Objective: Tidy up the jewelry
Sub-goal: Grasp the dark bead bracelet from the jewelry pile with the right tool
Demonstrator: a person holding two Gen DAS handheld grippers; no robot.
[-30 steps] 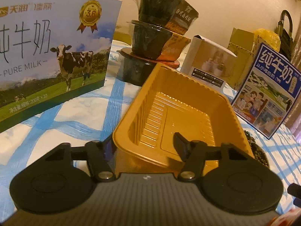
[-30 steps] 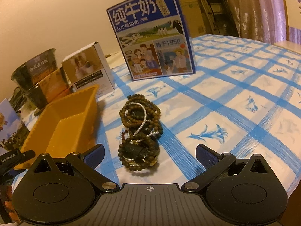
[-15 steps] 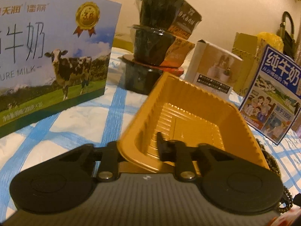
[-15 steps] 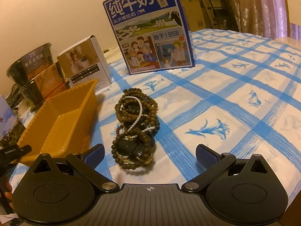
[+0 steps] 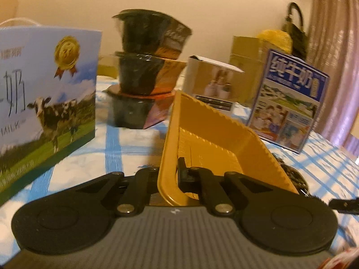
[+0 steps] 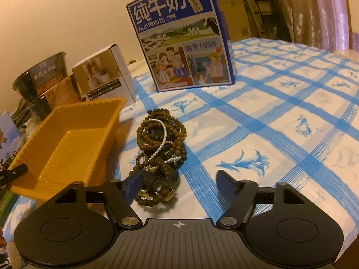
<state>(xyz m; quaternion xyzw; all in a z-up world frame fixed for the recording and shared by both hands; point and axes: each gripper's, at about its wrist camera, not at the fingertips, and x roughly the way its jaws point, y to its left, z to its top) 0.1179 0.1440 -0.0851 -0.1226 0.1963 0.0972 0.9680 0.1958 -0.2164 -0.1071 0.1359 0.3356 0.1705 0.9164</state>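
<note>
A yellow plastic tray stands empty on the blue-checked cloth, tipped up on one side. My left gripper is shut on the tray's near wall, one finger inside and the other hidden outside it. Right of the tray lies a tangled pile of brown bead strings and a thin pearl chain; its edge peeks out past the tray. My right gripper straddles the pile's near end, jaws closing. The left finger is at the beads, while the right one stands well apart.
A large cow-print milk box stands at the left. Behind the tray are stacked black bowls, a small white box and a blue milk box. Checked tablecloth stretches to the right.
The left jaws closed onto the tray's near wall and the tray tipped and rose a little. The right jaws went from wide open to narrower around the bead pile.
</note>
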